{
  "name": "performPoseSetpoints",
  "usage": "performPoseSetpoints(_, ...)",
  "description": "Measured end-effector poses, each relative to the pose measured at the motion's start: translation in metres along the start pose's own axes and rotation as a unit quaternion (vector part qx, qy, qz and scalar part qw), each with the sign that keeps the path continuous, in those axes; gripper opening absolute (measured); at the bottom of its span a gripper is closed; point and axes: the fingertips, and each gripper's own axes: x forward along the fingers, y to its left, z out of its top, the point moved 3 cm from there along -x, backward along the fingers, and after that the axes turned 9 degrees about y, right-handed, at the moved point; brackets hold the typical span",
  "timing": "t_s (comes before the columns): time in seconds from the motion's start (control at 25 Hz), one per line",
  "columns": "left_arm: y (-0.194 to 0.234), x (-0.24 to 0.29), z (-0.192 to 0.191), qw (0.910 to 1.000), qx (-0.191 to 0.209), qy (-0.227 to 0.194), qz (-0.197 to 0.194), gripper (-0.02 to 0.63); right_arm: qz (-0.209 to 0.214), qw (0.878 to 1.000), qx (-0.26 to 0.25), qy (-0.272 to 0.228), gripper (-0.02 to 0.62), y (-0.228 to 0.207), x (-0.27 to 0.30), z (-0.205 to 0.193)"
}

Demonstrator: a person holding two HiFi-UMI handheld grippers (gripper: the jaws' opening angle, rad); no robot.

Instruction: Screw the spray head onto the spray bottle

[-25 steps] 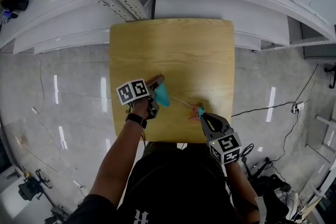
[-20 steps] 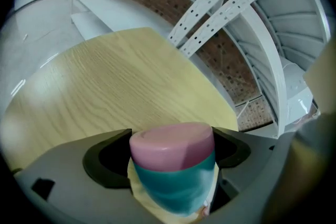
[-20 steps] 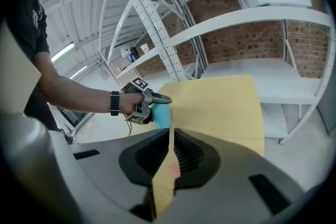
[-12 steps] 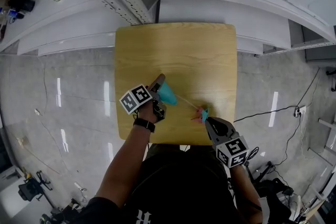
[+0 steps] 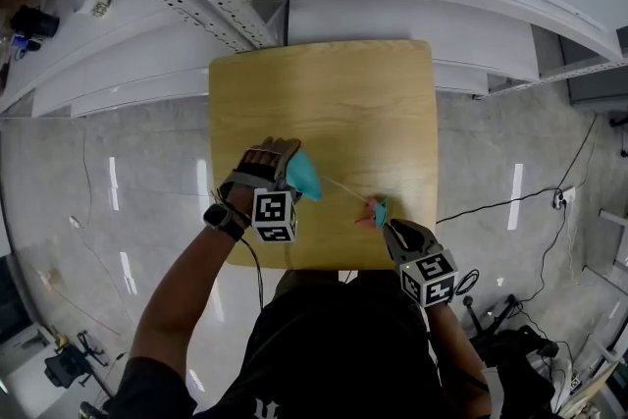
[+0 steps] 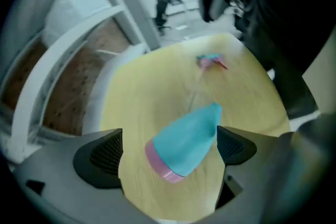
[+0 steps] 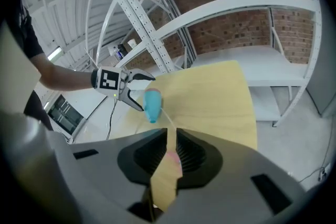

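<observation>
Left gripper [image 6: 169, 136] is spread wide, and its jaws have just been opening. The teal spray bottle [image 6: 184, 141] lies on its side on the table [image 5: 324, 93] between them, unclamped. Right gripper [image 7: 172, 144], at the near right edge, pinches the pink spray head [image 5: 376, 209], though its jaws just eased a touch. A thin tube [image 5: 345, 189] runs between the two. I'd stand the bottle up and clamp it low, then square the head over the neck before twisting.

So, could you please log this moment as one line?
left gripper: jaws just opening, bottle lying between | right gripper: jaws just opening, spray head pinched between
</observation>
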Motion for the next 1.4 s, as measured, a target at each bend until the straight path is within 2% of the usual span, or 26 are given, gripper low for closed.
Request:
performPoseSetpoints(0.04, -0.008, 0.010, -0.001, 0.9978, 0.061, 0.018, -0.019, 0.543, -0.001, 1.000, 0.002, -0.002, 0.029, 0.000, 0.000, -0.002)
performPoseSetpoints(0.12, -0.018, 0.029, -0.008, 0.9881, 0.140, 0.049, -0.041, 0.551, -0.003, 1.000, 0.003, 0.003, 0.029, 0.002, 0.000, -0.005)
performPoseSetpoints(0.16, -0.021, 0.037, -0.011, 0.9840, 0.162, 0.057, -0.047, 0.551, -0.004, 1.000, 0.003, 0.007, 0.029, 0.002, 0.001, -0.007)
performPoseSetpoints(0.24, -0.026, 0.047, -0.012, 0.9804, 0.178, 0.060, -0.060, 0.549, -0.011, 1.000, 0.001, 0.015, 0.029, 0.000, 0.006, -0.012)
performPoseSetpoints(0.44, -0.038, 0.059, -0.010, 0.9850, 0.135, 0.056, -0.091, 0.546, -0.055, 0.996, -0.009, 0.064, 0.029, -0.015, 0.033, -0.025)
performPoseSetpoints(0.6, -0.040, 0.064, -0.013, 0.9864, 0.098, 0.058, -0.119, 0.540, -0.080, 0.992, 0.000, 0.102, 0.076, -0.026, 0.053, -0.035)
performPoseSetpoints(0.68, -0.043, 0.064, -0.016, 0.9861, 0.076, 0.053, -0.138, 0.493, -0.088, 0.989, 0.009, 0.120, 0.100, -0.029, 0.063, -0.042)
performPoseSetpoints(0.76, -0.044, 0.064, -0.019, 0.9863, 0.061, 0.051, -0.145, 0.491, -0.096, 0.987, 0.020, 0.131, 0.125, -0.033, 0.071, -0.045)
performPoseSetpoints(1.12, -0.044, 0.069, -0.019, 0.9813, 0.052, 0.070, -0.172, 0.491, -0.136, 0.978, 0.055, 0.149, 0.169, -0.041, 0.098, -0.040)
performPoseSetpoints(1.24, -0.043, 0.070, -0.020, 0.9805, 0.048, 0.073, -0.176, 0.491, -0.132, 0.978, 0.049, 0.155, 0.169, -0.039, 0.105, -0.033)
performPoseSetpoints(1.4, -0.044, 0.071, -0.020, 0.9799, 0.050, 0.072, -0.179, 0.491, -0.089, 0.981, 0.038, 0.170, 0.158, -0.030, 0.114, -0.030)
